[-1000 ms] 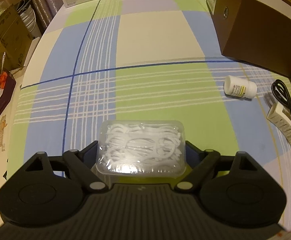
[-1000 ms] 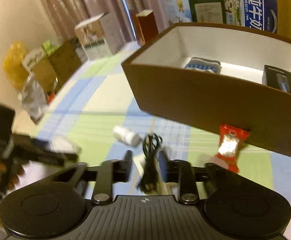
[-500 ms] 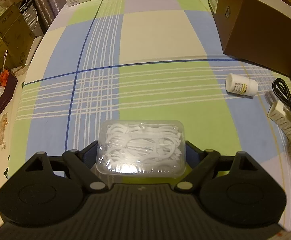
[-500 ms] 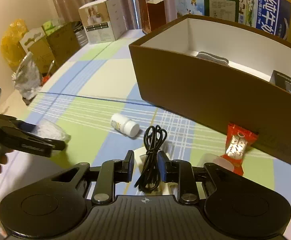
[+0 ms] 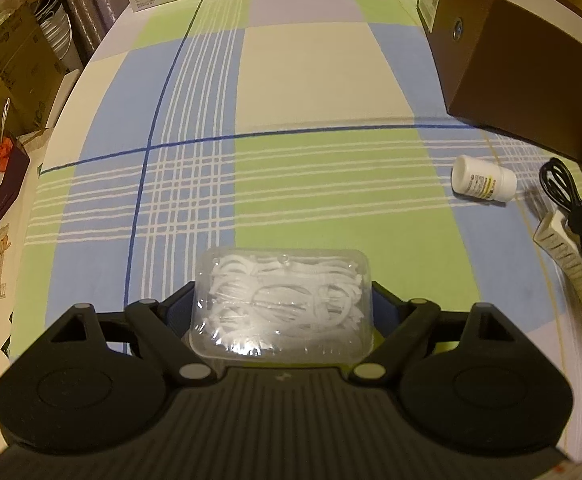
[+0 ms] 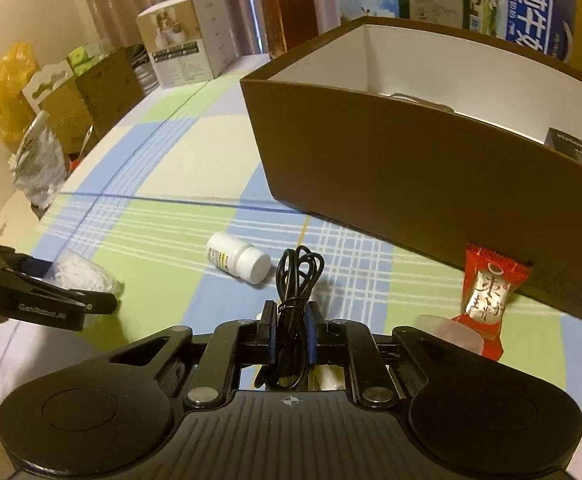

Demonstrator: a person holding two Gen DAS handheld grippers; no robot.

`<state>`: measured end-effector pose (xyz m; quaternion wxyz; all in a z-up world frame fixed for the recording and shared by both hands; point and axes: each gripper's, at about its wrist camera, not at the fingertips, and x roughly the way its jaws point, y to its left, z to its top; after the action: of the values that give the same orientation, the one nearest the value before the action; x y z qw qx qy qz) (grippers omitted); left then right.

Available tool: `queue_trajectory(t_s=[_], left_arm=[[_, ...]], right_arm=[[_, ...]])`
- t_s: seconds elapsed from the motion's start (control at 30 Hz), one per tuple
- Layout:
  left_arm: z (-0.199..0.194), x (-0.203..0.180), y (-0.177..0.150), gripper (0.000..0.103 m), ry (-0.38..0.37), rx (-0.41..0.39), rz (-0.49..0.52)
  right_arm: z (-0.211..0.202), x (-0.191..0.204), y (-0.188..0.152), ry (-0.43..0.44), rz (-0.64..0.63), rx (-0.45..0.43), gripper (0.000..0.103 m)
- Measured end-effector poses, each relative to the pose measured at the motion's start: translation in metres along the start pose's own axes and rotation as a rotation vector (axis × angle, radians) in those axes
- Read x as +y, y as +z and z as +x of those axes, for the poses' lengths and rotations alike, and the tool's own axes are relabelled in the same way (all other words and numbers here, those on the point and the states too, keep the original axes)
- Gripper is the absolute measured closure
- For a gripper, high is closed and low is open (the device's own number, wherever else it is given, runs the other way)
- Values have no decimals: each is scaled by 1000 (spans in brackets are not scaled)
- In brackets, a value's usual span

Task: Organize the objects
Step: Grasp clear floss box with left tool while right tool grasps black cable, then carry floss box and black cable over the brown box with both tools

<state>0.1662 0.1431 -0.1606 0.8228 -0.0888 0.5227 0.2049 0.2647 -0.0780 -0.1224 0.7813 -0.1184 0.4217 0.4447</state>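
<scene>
A clear plastic box of white floss picks (image 5: 281,304) sits low over the plaid cloth, and my left gripper (image 5: 282,292) is shut on its two sides. In the right wrist view that left gripper (image 6: 79,286) and the floss box (image 6: 83,276) appear at the far left. My right gripper (image 6: 291,312) is closing its jaws on a coiled black cable (image 6: 297,276), and the pads press on the bundle. The cable (image 5: 559,184) lies over a white power strip (image 5: 567,256).
A big brown open box (image 6: 411,172) stands at the right with a small black box (image 6: 575,150) inside. A white pill bottle (image 6: 237,262) lies on its side left of the cable. A red candy wrapper (image 6: 487,300) leans on the brown box. Cartons crowd the table's far and left edges.
My right gripper came down and forward over the cable and its jaws closed around it. The left gripper and the floss box have not moved.
</scene>
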Motion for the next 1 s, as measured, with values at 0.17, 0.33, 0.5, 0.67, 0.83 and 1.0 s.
queue_trajectory(t_s=[0.17,0.33,0.5,0.67,0.83,1.0], left_arm=[[-2,-7,3,20,5,-9,37],[-13,-12,9,20,-15,-27,47],[-32,-18,22,20,-40,-59,64],[-52,-31,38,20,-68,-106,86],[-72,-49,59,20,-112,-159,108],[-90,-72,83,20,-149,-214,142]], right_arm=[[-12,-3,-1,15,41,-9,92],[-28,-7,0,19,70,-30,92],[-46,-14,5,19,102,-62,92],[-61,-18,11,16,114,-90,92],[-76,-24,19,9,121,-121,92],[-90,-33,30,-1,121,-159,92]])
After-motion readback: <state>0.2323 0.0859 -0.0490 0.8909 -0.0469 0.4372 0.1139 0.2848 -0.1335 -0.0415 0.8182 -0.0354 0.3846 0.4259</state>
